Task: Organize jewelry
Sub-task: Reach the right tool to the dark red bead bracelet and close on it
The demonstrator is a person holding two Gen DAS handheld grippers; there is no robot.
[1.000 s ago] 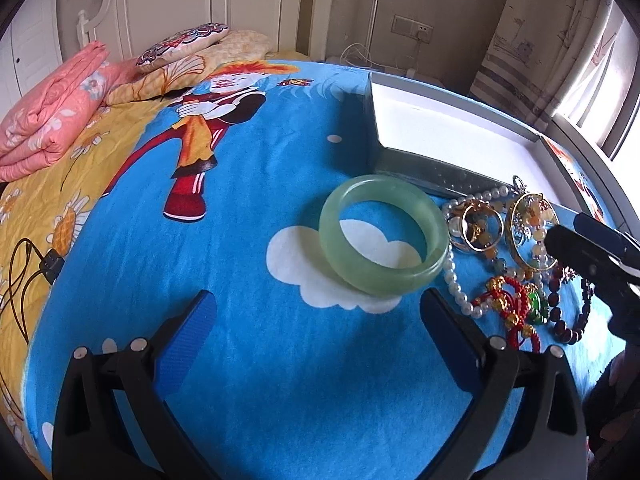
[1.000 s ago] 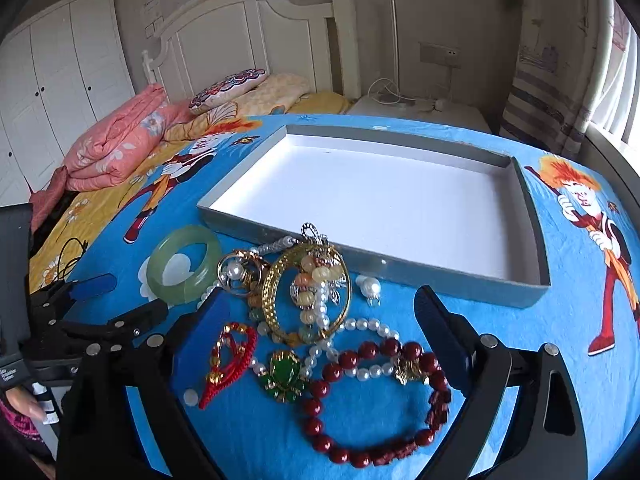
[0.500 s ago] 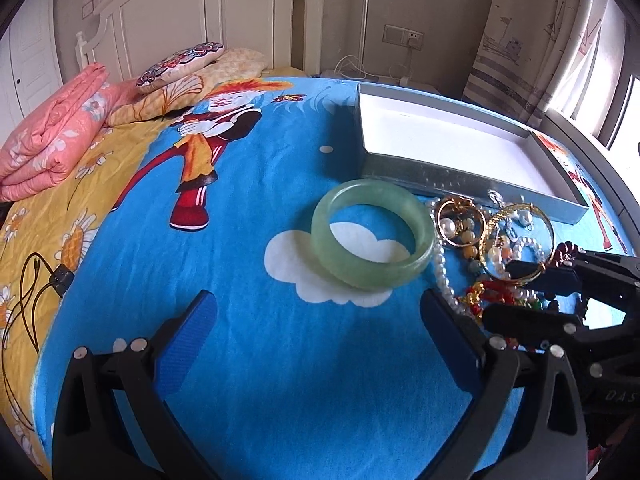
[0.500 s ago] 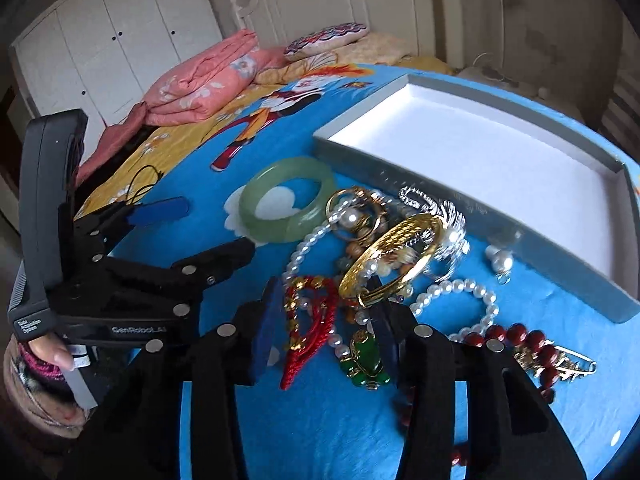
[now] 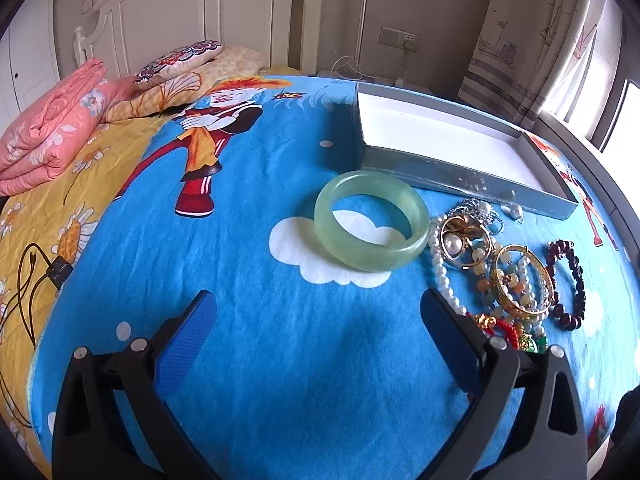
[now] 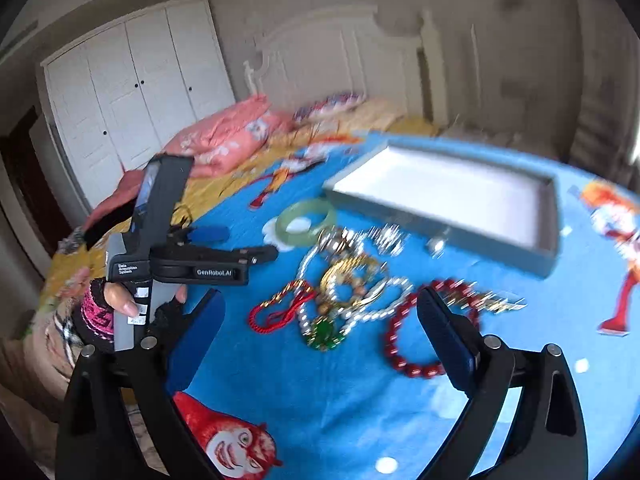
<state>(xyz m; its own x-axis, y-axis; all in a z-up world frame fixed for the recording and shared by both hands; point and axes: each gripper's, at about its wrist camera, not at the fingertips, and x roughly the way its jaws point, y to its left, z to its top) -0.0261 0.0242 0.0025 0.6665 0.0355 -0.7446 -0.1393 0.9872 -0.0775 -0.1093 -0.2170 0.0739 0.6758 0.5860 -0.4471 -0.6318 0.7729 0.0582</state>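
A pale green jade bangle [image 5: 372, 258] lies on the blue bedspread, ahead of my left gripper [image 5: 318, 308], which is open and holds nothing. To its right is a tangle of jewelry: a pearl strand [image 5: 438, 268], a gold bangle [image 5: 520, 280], a dark red bead bracelet [image 5: 572, 280] and a red cord [image 5: 500, 326]. Behind them stands a grey box [image 5: 460, 174] with a bare white inside. In the blurred right wrist view my right gripper [image 6: 320, 308] hangs over the near side of the pile, jaws opening wide with nothing between them. The red bead bracelet [image 6: 400, 356] and green pendant [image 6: 324, 332] lie just beyond.
A hand [image 6: 120, 300] holds the left gripper [image 6: 244, 242] at the left of the right wrist view. A folded pink quilt [image 5: 52, 132] and pillows [image 5: 180, 60] lie by the headboard. A black cable [image 5: 52, 272] rests on the yellow sheet. Wardrobe doors [image 6: 132, 100] stand behind.
The right gripper narrowed over the jewelry pile, then opened wide and drew back and up, leaving the left wrist view. The left gripper has hardly moved.
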